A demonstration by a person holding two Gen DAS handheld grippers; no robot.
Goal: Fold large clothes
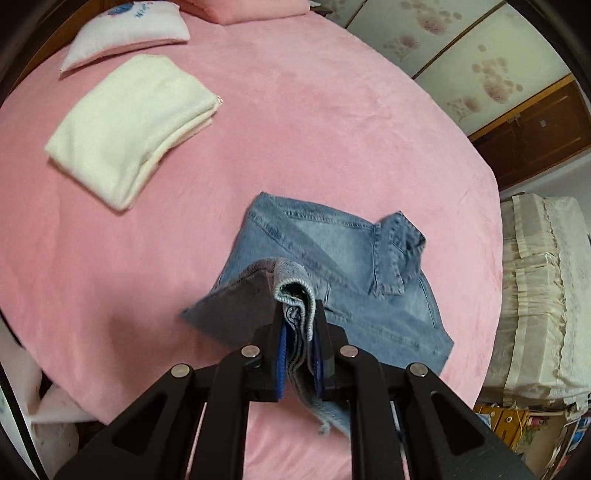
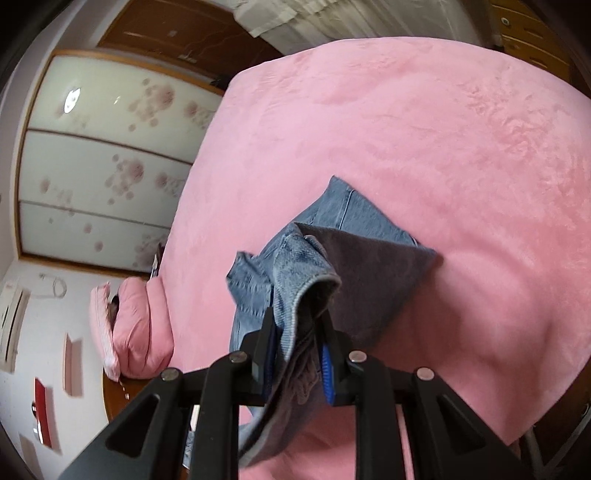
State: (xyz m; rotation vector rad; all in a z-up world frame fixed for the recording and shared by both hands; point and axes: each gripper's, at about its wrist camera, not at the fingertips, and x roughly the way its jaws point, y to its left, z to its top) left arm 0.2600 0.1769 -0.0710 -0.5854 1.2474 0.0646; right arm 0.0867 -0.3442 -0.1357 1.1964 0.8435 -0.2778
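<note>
My left gripper (image 1: 297, 310) has its fingers (image 1: 275, 332) clenched on a bunched hem of the denim garment (image 1: 332, 258); my right gripper (image 2: 297, 321) likewise pinches a gathered edge of the same garment (image 2: 288, 266). The pale blue denim lies partly folded on the pink bed (image 1: 295, 110), its gripped edges lifted to expose the grey lining. Both grippers point down at the bed. A folded cream cloth (image 1: 129, 125) and a pillow (image 1: 125, 33) rest well apart.
</note>
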